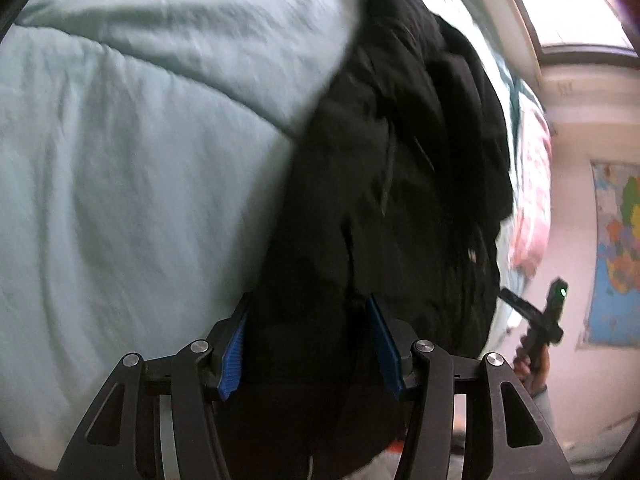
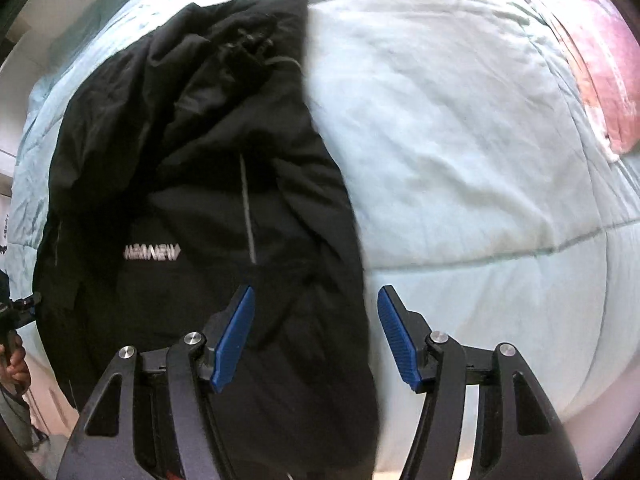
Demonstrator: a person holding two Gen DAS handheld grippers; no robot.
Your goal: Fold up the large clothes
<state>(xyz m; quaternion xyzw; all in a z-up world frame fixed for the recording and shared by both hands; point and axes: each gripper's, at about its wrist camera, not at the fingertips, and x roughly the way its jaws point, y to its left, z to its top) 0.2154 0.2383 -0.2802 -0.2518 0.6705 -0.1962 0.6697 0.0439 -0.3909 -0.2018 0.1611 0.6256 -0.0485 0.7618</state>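
Note:
A black jacket point(image 1: 384, 184) lies folded lengthwise on a pale blue duvet point(image 1: 120, 160). My left gripper point(image 1: 309, 300) hovers over its near end, blue pads apart, black cloth beneath and between them but not pinched. In the right wrist view the jacket point(image 2: 200, 184) shows white lettering point(image 2: 152, 254), a grey zip line point(image 2: 248, 216) and a bunched hood point(image 2: 256, 40) at the far end. My right gripper point(image 2: 317, 288) stands open above the jacket's right edge, nothing clamped. Each gripper appears in the other's view: the right gripper point(image 1: 536, 320) and the left gripper point(image 2: 16, 308), each in a hand.
The duvet point(image 2: 460, 140) spreads wide to the right of the jacket. A pink patterned cover point(image 2: 600, 60) lies along the bed's far side. A coloured wall map point(image 1: 616, 248) and a window point(image 1: 568, 8) are beyond the bed.

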